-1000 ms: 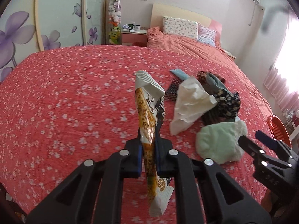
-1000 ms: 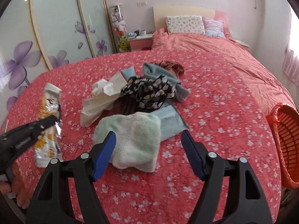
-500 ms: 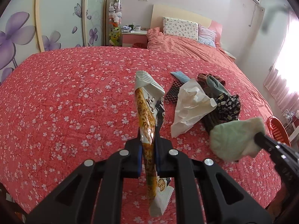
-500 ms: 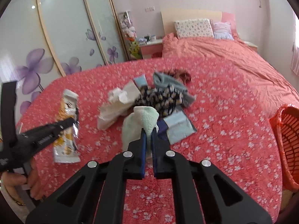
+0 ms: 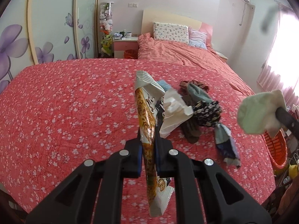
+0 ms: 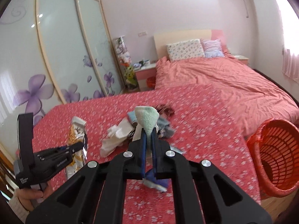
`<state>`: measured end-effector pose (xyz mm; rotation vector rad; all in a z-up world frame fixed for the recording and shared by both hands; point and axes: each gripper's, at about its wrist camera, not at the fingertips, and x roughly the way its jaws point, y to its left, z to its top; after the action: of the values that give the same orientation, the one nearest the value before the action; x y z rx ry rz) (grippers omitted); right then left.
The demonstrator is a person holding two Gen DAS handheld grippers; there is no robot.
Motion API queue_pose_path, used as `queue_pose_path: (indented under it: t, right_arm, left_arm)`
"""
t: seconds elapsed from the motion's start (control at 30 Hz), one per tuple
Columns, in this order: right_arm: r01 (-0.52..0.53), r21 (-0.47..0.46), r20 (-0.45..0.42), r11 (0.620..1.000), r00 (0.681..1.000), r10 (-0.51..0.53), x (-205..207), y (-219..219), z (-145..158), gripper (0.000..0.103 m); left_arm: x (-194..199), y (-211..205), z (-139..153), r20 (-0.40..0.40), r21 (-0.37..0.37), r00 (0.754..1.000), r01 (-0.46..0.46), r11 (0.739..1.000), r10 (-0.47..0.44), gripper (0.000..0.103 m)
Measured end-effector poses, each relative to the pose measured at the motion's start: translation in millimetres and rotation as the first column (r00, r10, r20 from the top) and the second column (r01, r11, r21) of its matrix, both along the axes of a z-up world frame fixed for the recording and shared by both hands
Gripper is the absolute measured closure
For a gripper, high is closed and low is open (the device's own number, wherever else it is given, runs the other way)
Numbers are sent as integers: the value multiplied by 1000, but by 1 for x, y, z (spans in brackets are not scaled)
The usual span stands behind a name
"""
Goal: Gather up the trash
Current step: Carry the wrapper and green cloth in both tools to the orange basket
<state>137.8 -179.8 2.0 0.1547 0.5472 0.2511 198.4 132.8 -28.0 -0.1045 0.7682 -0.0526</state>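
My left gripper point(image 5: 148, 140) is shut on an orange and white snack wrapper point(image 5: 146, 112) and holds it upright above the red flowered bedspread point(image 5: 65, 112). It also shows in the right wrist view point(image 6: 76, 145) at the left. My right gripper point(image 6: 148, 136) is shut on a pale green cloth point(image 6: 147, 117), lifted off the bed; the cloth also shows in the left wrist view point(image 5: 259, 112) at the right. A crumpled white paper bag point(image 5: 173, 113) lies on the bed.
A pile of socks and cloths point(image 5: 201, 108) lies mid-bed beside the paper bag. A blue-grey wrapper point(image 5: 226, 145) lies near the bed's right edge. An orange mesh basket point(image 6: 274, 155) stands on the floor at the bed's right side. Pillows point(image 6: 185, 49) are at the far end.
My right gripper closed on the pale green cloth and lifted it up and to the right, off the bed. The left gripper kept holding the snack wrapper.
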Motion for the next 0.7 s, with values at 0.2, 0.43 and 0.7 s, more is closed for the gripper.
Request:
queue_pose_path:
  t: [0.2, 0.43, 0.7]
  right_arm:
    - [92, -8, 28, 996, 995, -92, -3, -29, 10, 97]
    - [187, -4, 42, 982, 982, -187, -14, -64, 9, 97]
    - [276, 4, 63, 961, 959, -276, -28, -105, 8, 97]
  left_arm:
    - [1, -24, 14, 25, -5, 998, 54, 999, -54, 91]
    - [-1, -61, 29, 49, -8, 990, 133, 991, -133, 91]
    - [-5, -113, 41, 71, -31, 972, 226, 974, -223, 91]
